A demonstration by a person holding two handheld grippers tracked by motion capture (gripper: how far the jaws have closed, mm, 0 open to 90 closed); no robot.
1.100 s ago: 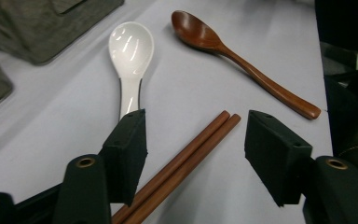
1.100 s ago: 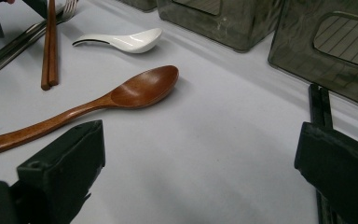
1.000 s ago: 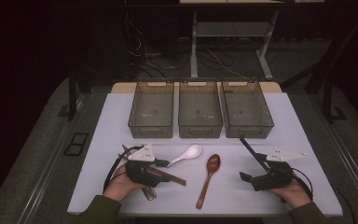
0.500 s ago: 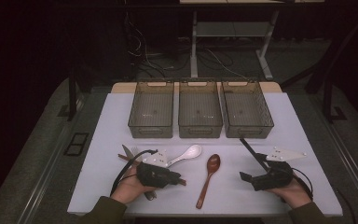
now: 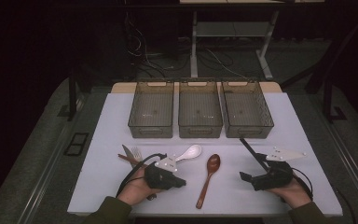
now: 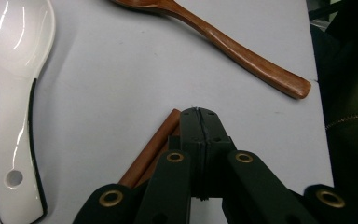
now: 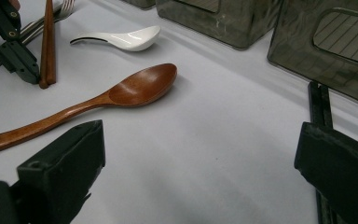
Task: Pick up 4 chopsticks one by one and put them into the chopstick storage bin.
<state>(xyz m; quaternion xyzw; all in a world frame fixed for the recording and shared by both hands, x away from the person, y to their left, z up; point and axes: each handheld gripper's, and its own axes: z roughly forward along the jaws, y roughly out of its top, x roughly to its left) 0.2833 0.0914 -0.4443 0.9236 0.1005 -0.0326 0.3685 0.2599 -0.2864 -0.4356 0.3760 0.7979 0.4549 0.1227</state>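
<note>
My left gripper lies low on the white table, pointing right. Its jaws have just been closing and now meet at the tips with nothing between them. A pair of brown chopsticks lies right beside the jaws and runs under the gripper. A white ceramic spoon and a wooden spoon lie between the two hands. My right gripper rests at the right, jaws wide open and bare, facing the wooden spoon.
Three empty smoky plastic bins stand in a row behind the cutlery. A fork and a knife lie behind the left hand. The table's near edge runs just under both wrists.
The left gripper has slid a little to the right and lower over the chopsticks, and its jaws have gone from open to shut. The right gripper has stayed put.
</note>
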